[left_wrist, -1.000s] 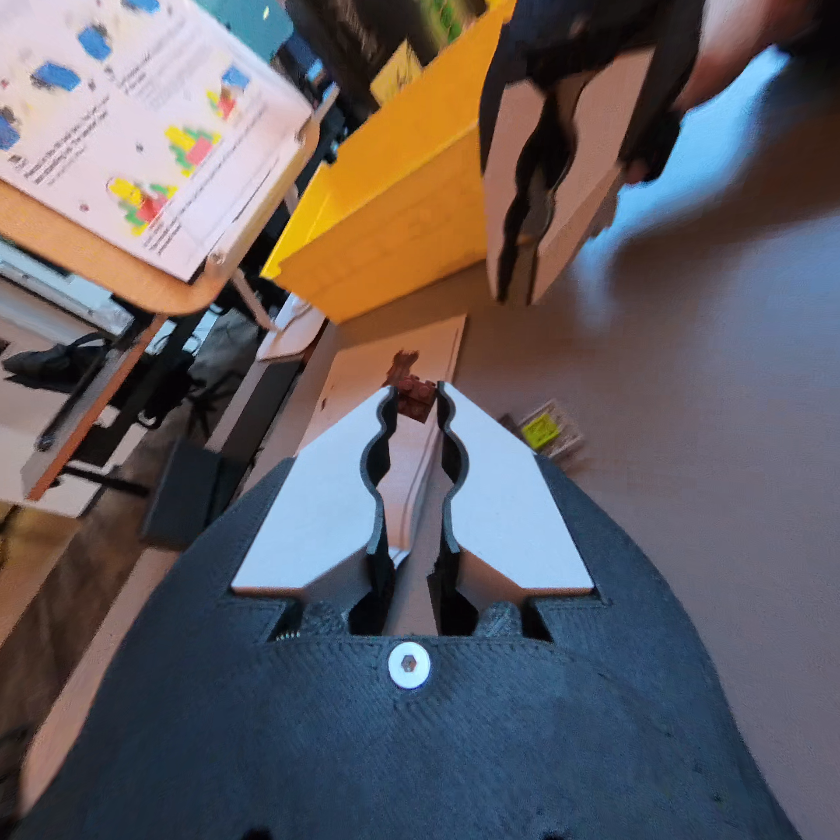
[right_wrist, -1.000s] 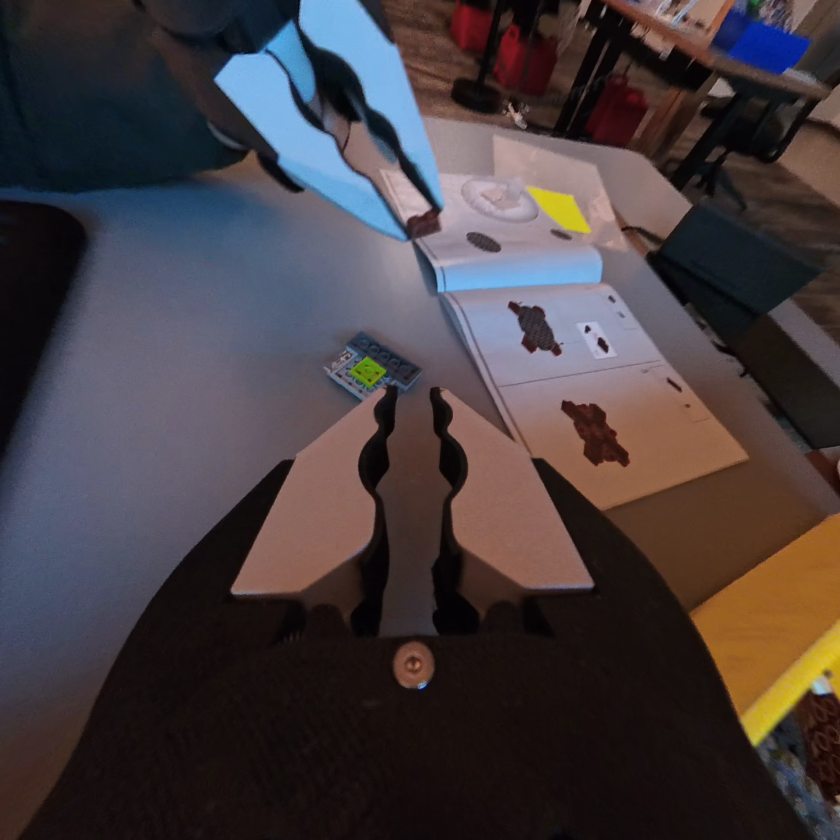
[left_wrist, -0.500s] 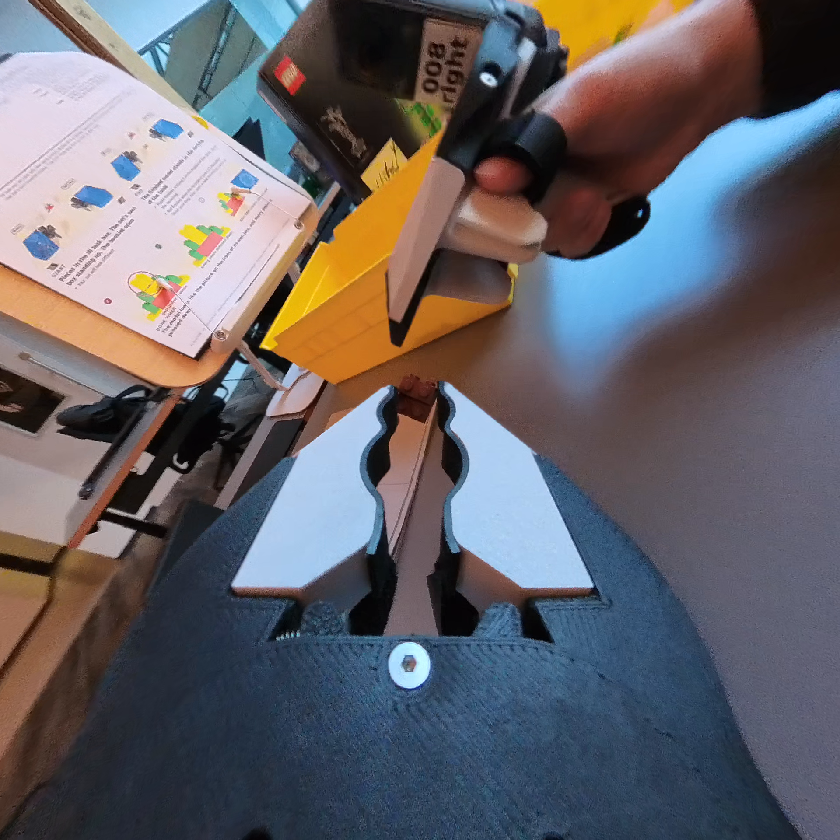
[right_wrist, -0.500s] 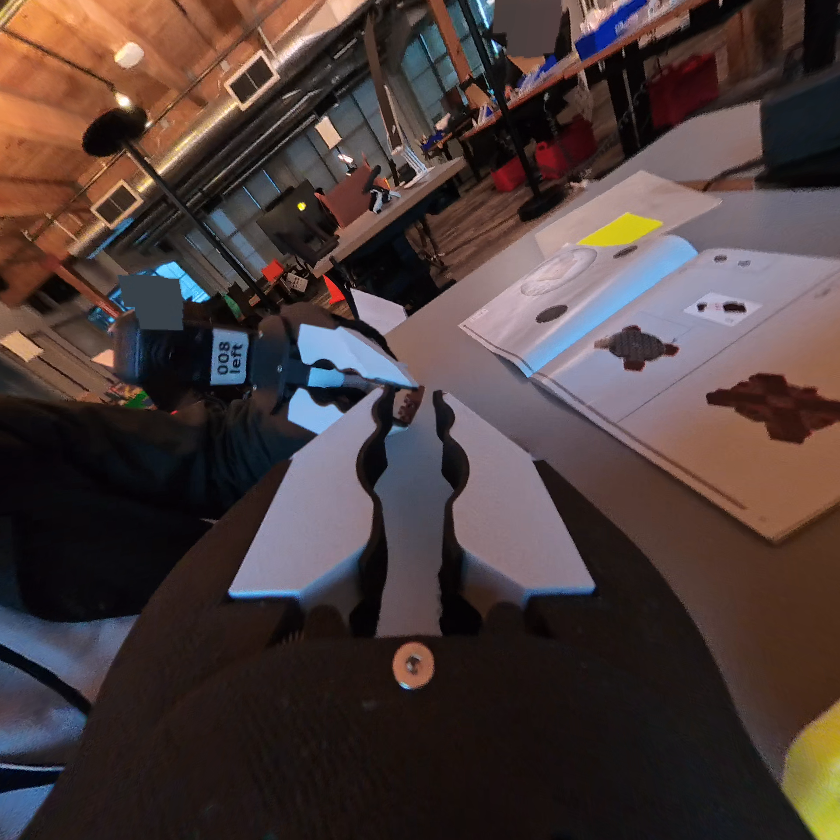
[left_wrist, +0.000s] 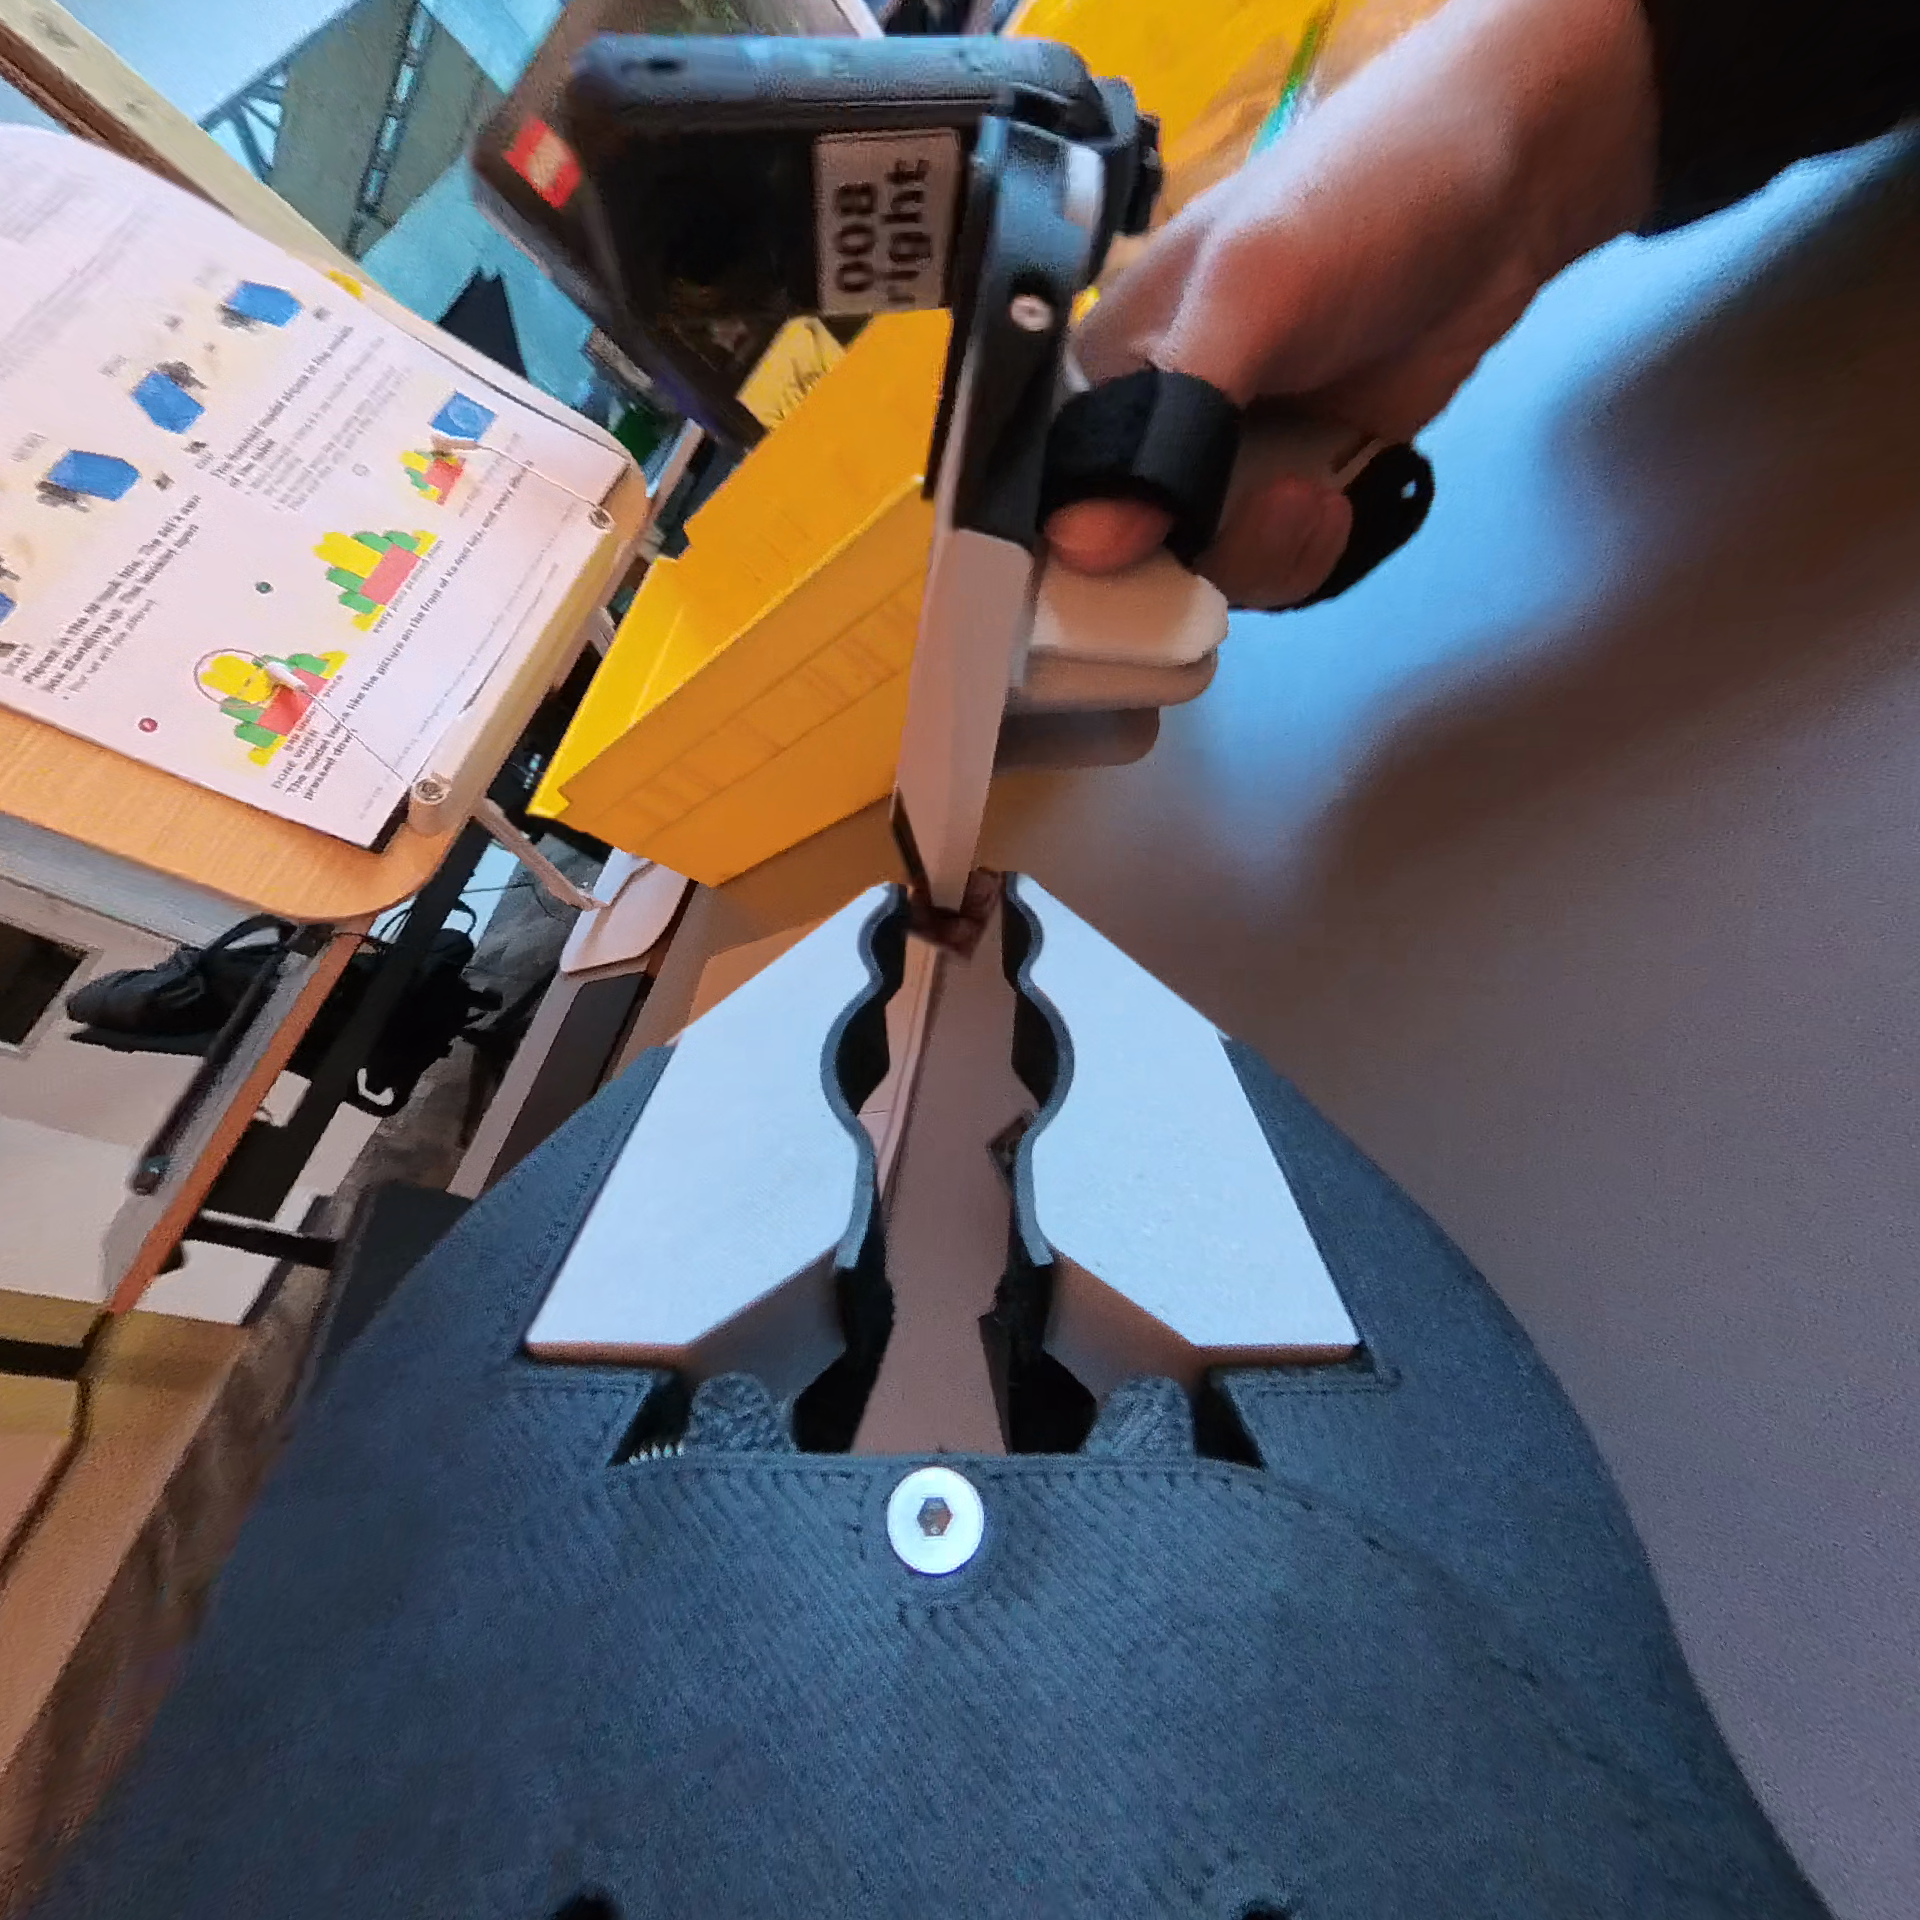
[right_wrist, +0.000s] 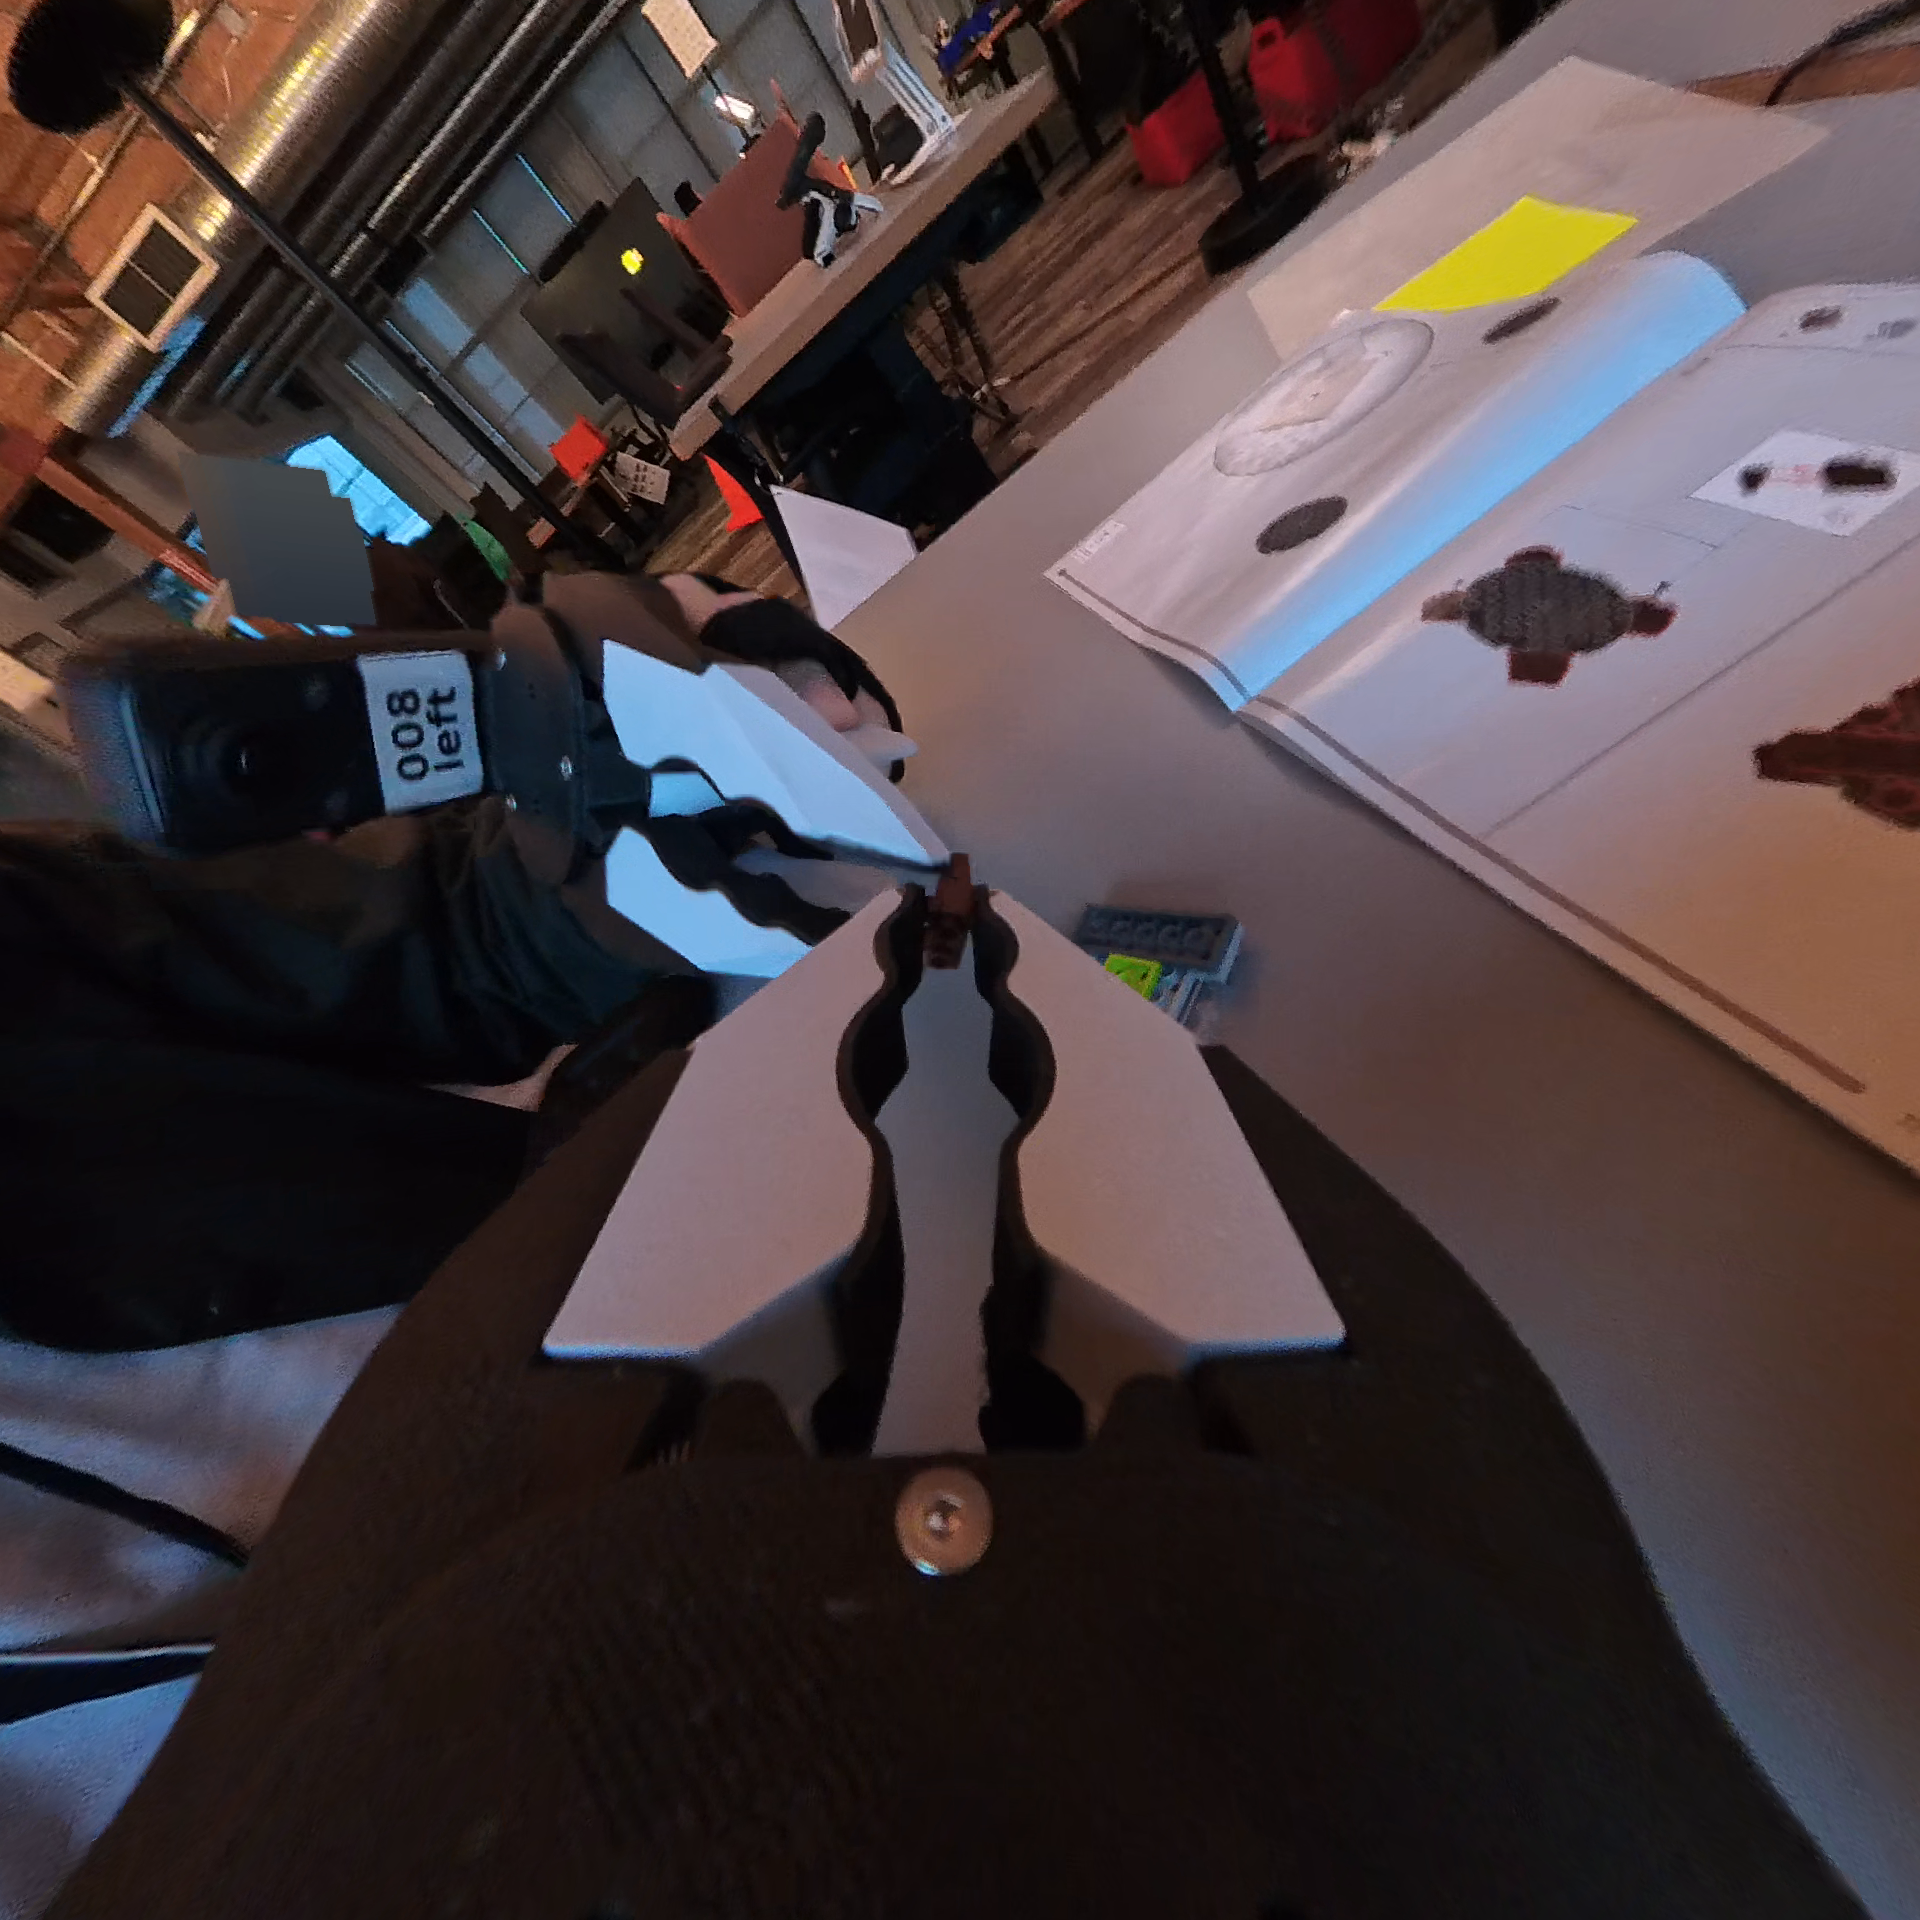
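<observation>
Small brown brick piece (right_wrist: 951, 920) pinched at left gripper (left_wrist: 951, 920) tips; right gripper (right_wrist: 948, 912) tips narrow around same piece, grip unclear; grey plate (right_wrist: 1158, 930) just beyond piece, on table (right_wrist: 1455, 1195), open booklet (right_wrist: 1507, 644) farther

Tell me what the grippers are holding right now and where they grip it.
The left hand-held gripper pinches a small brown brick at its fingertips. The right hand-held gripper has its tips around the same brick, but whether it is clamped cannot be told.
</observation>
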